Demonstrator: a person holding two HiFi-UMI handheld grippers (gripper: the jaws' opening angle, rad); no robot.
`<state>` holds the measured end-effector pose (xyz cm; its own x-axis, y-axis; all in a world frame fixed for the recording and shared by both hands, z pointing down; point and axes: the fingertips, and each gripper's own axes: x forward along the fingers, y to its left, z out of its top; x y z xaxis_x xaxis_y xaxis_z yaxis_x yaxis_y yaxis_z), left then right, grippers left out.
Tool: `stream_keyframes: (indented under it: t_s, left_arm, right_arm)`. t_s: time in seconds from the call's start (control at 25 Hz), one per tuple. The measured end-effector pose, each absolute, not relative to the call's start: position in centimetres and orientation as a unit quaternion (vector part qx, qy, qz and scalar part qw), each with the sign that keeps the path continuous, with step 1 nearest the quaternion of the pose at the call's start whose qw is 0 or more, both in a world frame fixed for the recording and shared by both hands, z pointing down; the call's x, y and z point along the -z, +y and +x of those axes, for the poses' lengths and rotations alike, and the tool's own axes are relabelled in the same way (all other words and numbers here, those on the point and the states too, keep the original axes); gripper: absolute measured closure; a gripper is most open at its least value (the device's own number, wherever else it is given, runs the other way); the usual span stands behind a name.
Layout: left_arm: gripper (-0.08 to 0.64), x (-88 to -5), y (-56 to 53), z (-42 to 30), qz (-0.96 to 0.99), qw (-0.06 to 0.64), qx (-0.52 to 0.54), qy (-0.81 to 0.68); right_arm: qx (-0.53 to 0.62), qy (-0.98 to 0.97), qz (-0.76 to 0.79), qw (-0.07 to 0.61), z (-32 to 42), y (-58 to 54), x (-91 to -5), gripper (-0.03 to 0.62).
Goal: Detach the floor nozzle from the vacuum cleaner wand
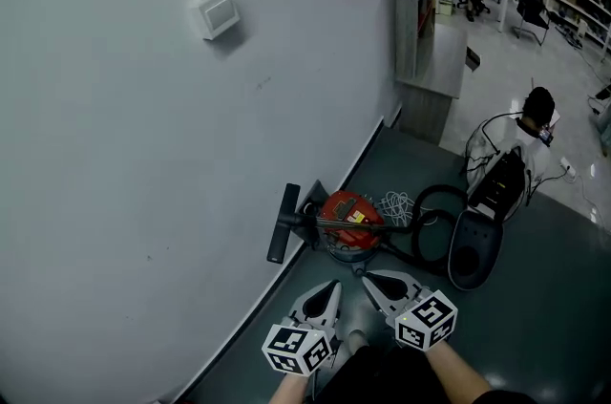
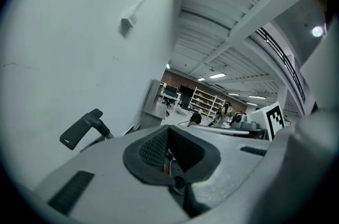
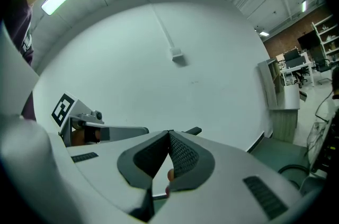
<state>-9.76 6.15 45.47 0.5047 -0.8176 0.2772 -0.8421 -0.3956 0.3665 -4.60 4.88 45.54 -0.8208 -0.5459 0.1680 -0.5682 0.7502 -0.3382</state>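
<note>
A red canister vacuum (image 1: 351, 221) lies on the dark floor by the white wall. Its black wand (image 1: 358, 224) runs across it to a black floor nozzle (image 1: 284, 223) that stands against the wall. The nozzle (image 2: 80, 129) also shows at the left of the left gripper view, and its tip (image 3: 194, 131) peeks over the jaws in the right gripper view. My left gripper (image 1: 326, 293) and right gripper (image 1: 374, 282) hang side by side just short of the vacuum, both shut and empty, touching nothing.
A black hose (image 1: 430, 230) loops to the right of the vacuum beside a coiled white cord (image 1: 395, 204). A dark grey bin-like unit (image 1: 474, 249) and a black machine (image 1: 500, 184) stand further right. A grey cabinet (image 1: 430, 49) stands at the wall's end.
</note>
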Motion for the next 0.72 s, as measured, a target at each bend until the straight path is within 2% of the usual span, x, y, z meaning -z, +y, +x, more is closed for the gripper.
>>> stream_keyframes:
  t_s: [0.72]
  left_arm:
    - [0.555, -49.3, -3.9, -15.8, 0.790, 0.261, -0.042, -0.554]
  right_arm:
    - [-0.209, -0.949, 0.228, 0.065, -9.7, -5.9, -49.3, 0.574]
